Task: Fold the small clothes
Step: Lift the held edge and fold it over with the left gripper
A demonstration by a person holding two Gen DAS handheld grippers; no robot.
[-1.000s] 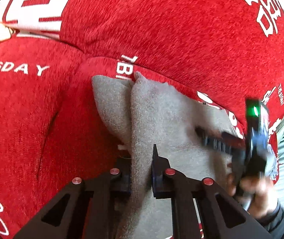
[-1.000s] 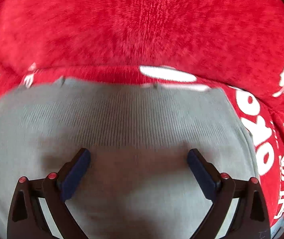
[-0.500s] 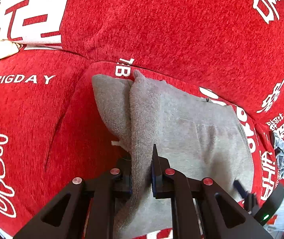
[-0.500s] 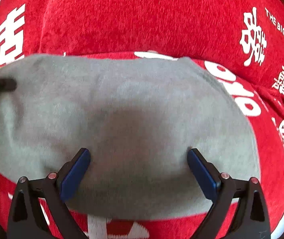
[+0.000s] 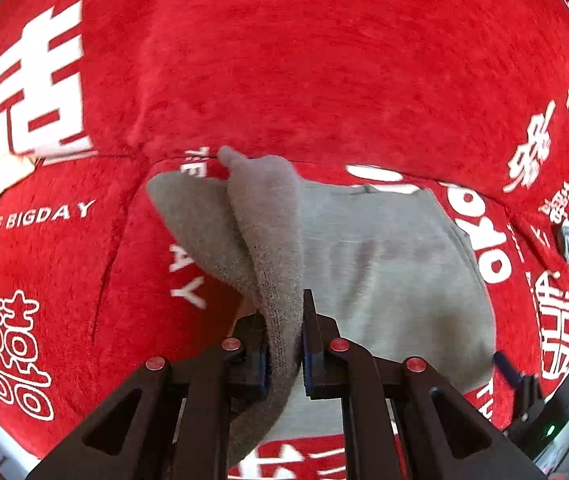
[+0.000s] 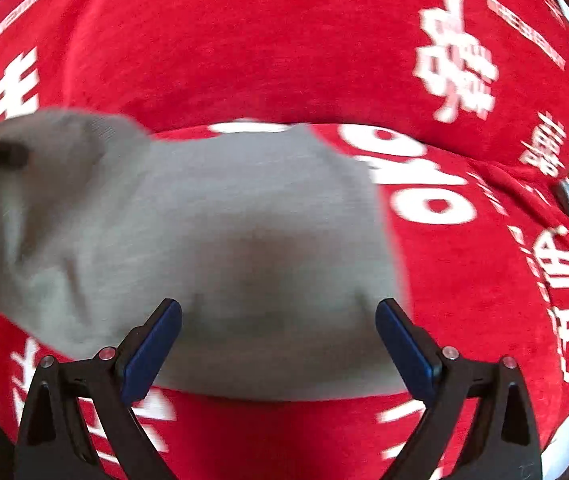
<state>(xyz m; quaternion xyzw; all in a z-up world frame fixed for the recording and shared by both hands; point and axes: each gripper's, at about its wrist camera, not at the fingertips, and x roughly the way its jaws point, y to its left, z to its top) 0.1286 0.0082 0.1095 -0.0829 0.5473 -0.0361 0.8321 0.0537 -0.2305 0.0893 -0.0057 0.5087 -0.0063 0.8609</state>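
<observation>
Red plush cover [image 5: 284, 80] with white lettering, grey garment [image 5: 384, 272] lying on it

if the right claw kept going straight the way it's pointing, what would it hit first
Most likely the grey garment: it fills the view directly ahead of the open right claw, lying on the red printed cover. Motion blur makes depth unclear.

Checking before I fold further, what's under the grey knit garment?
Under the grey knit garment lies the red plush cover with white lettering. Anything beneath its flat middle is hidden.
</observation>
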